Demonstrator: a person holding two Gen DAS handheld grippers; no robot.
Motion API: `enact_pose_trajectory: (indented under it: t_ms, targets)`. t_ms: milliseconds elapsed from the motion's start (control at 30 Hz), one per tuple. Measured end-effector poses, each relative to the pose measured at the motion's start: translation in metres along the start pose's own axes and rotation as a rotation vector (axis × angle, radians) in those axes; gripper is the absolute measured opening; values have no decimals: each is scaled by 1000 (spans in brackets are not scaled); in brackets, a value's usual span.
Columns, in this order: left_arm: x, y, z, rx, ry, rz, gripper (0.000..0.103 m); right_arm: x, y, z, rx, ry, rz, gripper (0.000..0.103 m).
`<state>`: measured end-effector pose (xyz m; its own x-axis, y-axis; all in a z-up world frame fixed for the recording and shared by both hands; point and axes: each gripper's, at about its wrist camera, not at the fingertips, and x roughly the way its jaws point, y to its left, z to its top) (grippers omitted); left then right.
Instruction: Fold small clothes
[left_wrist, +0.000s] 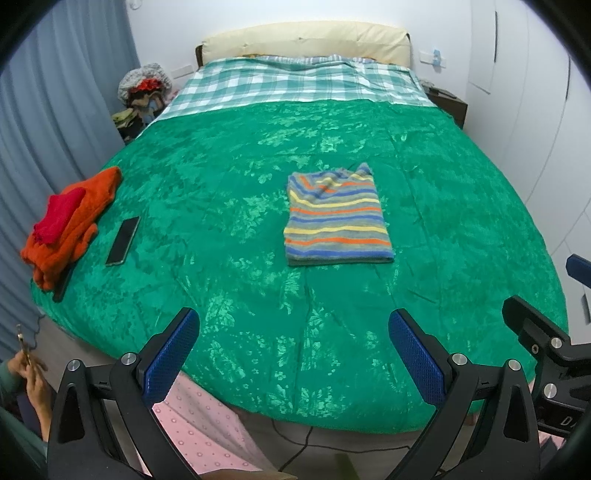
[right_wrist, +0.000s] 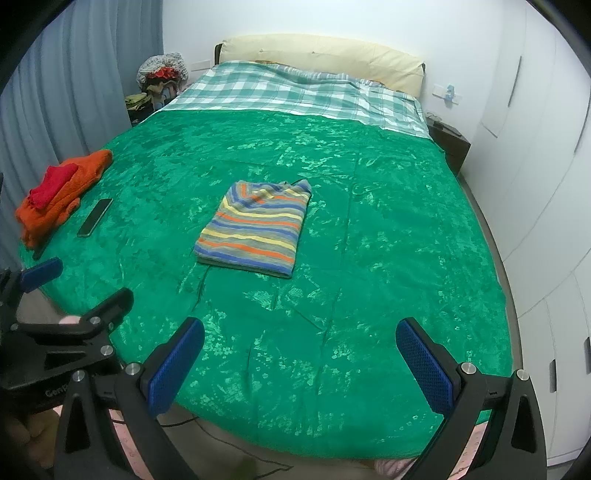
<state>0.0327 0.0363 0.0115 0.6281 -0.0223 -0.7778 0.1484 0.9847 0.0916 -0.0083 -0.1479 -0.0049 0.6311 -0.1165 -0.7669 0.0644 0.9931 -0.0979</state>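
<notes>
A folded, multicoloured striped knit garment (left_wrist: 337, 218) lies mid-bed on the green velvet bedspread (left_wrist: 221, 192), well beyond the spread, empty left tongs (left_wrist: 293, 356) and right tongs (right_wrist: 300, 363).

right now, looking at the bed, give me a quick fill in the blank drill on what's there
1. The folded striped garment lies on the ____ bedspread.
2. The phone lies between the striped garment and the ____ clothes pile.
3. The left gripper and the right gripper both have their jaws ____, holding nothing.
4. Near the headboard the bed shows a ____-patterned sheet.

Missing words: green; orange and red; open; checked
</notes>
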Motion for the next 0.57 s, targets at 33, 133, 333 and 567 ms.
enact_pose_trajectory:
  t_ms: [33,133,333,567]
  targets:
    - [0,0,0,0,0,0,103,-1,0,0,0,-2,0,102]
    - [0,0,0,2,0,0,103,0,-1,0,0,-2,0,102]
    - [-1,2,-1,3,-7,-8,103,-1,-2,0,1,3,-4,102]
    - [-5,5,-2,1,-36,-14,102,1,-6,-1,6,2,-7,102]
